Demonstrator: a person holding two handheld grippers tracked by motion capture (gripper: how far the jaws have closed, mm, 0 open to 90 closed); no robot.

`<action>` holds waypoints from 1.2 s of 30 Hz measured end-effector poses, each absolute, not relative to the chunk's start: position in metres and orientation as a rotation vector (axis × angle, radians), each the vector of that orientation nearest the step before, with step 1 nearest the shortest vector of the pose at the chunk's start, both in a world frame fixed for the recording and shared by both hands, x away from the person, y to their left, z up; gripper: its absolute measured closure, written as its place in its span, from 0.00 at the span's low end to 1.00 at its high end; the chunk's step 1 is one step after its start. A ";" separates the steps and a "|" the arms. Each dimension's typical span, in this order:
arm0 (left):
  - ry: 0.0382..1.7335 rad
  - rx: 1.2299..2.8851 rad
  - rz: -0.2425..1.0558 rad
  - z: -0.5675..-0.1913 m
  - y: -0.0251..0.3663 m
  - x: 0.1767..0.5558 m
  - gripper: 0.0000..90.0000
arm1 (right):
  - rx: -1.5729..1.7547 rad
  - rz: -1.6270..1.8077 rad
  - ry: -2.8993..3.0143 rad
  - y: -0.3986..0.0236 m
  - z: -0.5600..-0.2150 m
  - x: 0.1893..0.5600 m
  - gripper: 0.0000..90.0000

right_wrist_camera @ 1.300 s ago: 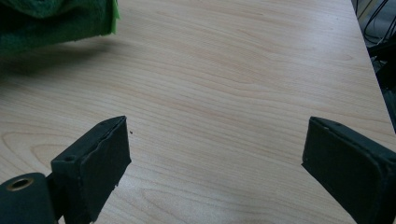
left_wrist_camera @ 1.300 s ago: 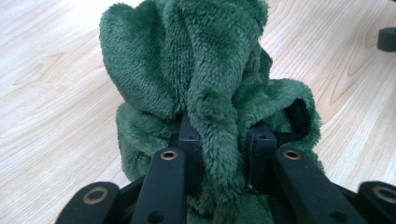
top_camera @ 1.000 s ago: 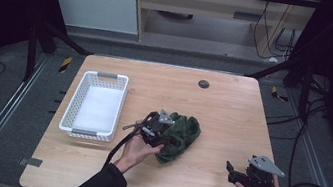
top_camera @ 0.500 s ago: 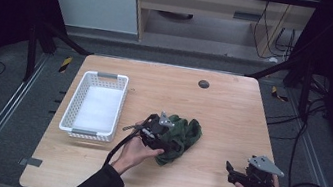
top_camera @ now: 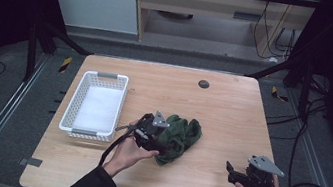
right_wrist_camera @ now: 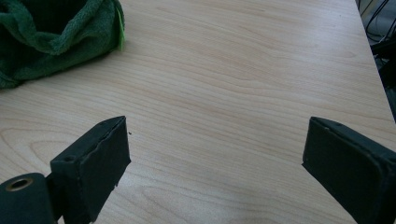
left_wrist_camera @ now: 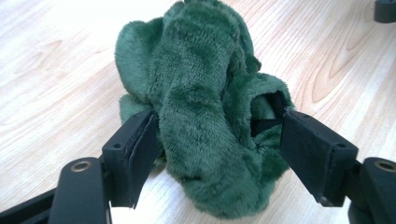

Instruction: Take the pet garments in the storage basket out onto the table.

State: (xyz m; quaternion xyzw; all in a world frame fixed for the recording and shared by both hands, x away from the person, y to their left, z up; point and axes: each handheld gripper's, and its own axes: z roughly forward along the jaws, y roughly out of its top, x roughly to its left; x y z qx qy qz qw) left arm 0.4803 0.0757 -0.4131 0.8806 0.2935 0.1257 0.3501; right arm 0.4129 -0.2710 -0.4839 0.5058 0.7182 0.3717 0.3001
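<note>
The left tool (left_wrist_camera: pixel 212 154) is standing with its jaws apart, straddling a thick fold of the green plush cloth (left_wrist_camera: pixel 205 116); the left pad looks to be brushing the pile, while the right pad is sitting just off a dark opening in the fabric. Nothing is clamped yet. Seen from the high view, this left tool (top_camera: pixel 151 130) is pressing in at the side of the green plush cloth (top_camera: pixel 179 135) that faces the white basket (top_camera: pixel 73 109).

The cloth is lying bunched in a heap on the wooden surface (top_camera: pixel 222 112), roughly at its middle, a little to the right of the basket.

The right tool (right_wrist_camera: pixel 215 163) is waiting with its jaws wide apart over bare wood, well away from the cloth and on the side of it opposite the basket; the high view is showing this right tool (top_camera: pixel 235 173) near the person's edge.

To grip well, the left tool probably needs to push slightly deeper so both pads are bearing on the fold's full thickness, then close squarely. Pinching only the fluffy outer pile is risking a slip as the cloth lifts toward the basket.
</note>
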 end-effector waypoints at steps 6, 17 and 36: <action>0.750 2.260 0.328 -0.402 0.088 0.474 0.30 | 1.347 0.987 1.905 -0.271 -0.484 0.413 0.08; 0.764 2.200 0.341 -0.392 0.117 0.460 0.33 | 1.353 0.987 1.901 -0.272 -0.483 0.413 0.08; 0.857 2.026 0.407 -0.412 0.188 0.420 0.38 | 1.359 0.992 1.911 -0.270 -0.483 0.411 0.07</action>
